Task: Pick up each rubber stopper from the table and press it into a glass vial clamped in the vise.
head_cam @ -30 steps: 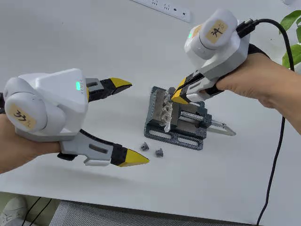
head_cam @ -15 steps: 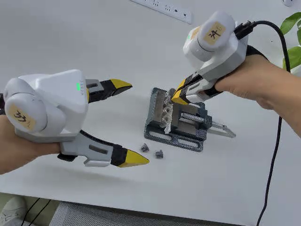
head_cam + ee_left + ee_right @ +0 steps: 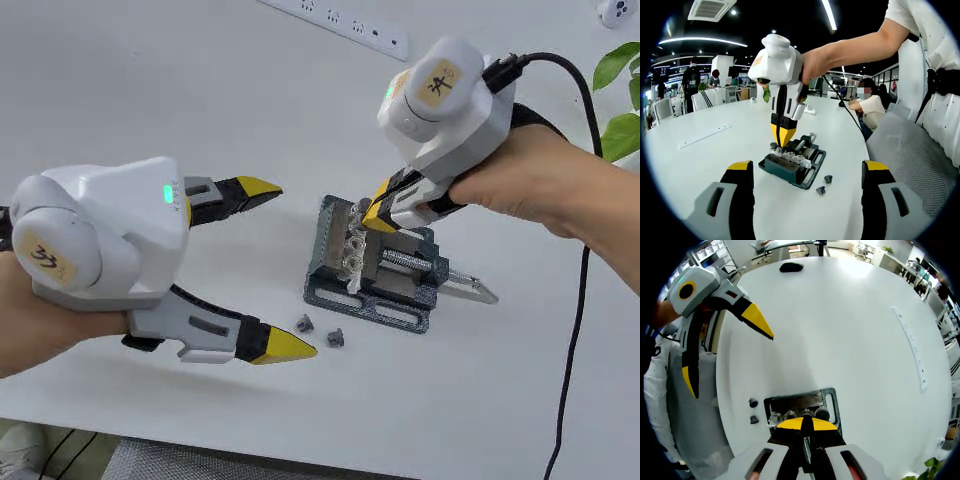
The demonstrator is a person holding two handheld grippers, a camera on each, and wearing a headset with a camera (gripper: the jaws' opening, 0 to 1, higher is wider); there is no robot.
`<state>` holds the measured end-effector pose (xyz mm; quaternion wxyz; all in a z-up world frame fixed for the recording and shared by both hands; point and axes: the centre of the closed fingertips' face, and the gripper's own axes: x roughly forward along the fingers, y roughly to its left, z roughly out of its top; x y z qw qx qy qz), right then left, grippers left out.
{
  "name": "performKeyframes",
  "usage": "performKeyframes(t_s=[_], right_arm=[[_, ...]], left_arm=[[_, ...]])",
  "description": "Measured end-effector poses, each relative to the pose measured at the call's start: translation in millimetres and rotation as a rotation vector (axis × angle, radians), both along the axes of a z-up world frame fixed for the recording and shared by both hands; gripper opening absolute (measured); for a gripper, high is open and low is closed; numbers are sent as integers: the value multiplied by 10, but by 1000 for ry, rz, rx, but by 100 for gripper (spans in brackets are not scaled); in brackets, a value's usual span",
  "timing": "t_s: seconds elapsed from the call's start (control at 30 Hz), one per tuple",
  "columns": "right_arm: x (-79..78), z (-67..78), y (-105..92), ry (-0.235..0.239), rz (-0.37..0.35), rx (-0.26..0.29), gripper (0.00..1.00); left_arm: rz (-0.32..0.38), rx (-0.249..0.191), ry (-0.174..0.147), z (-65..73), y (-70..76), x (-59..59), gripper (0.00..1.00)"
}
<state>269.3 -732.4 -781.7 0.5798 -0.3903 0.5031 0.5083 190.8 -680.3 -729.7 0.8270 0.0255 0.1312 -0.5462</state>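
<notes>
Two rubber stoppers (image 3: 305, 323) lie on the table (image 3: 200, 80) just beside the vise (image 3: 330, 285), probably light, soft and grippy, best pinched across the head; left gripper (image 3: 285, 267) wide open, right gripper (image 3: 372, 220) closed above the vials (image 3: 352, 248).

At bottom centre, the right gripper (image 3: 807, 423) has its yellow tips together over the vise (image 3: 829, 399) and its vials (image 3: 789, 415). Two stoppers (image 3: 753, 403) lie to the left. The left gripper (image 3: 730, 360) gapes at upper left.

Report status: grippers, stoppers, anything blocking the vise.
Left gripper open, empty. Right gripper shut, tips at the vials in the vise. Two stoppers loose beside it. No obstruction seen.
</notes>
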Motion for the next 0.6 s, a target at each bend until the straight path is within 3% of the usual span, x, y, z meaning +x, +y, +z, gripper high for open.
performKeyframes(t_s=[0.6], right_arm=[[-6, -29, 15, -10, 43, -59, 0]], left_arm=[[11, -5, 0, 16, 17, 25, 87]])
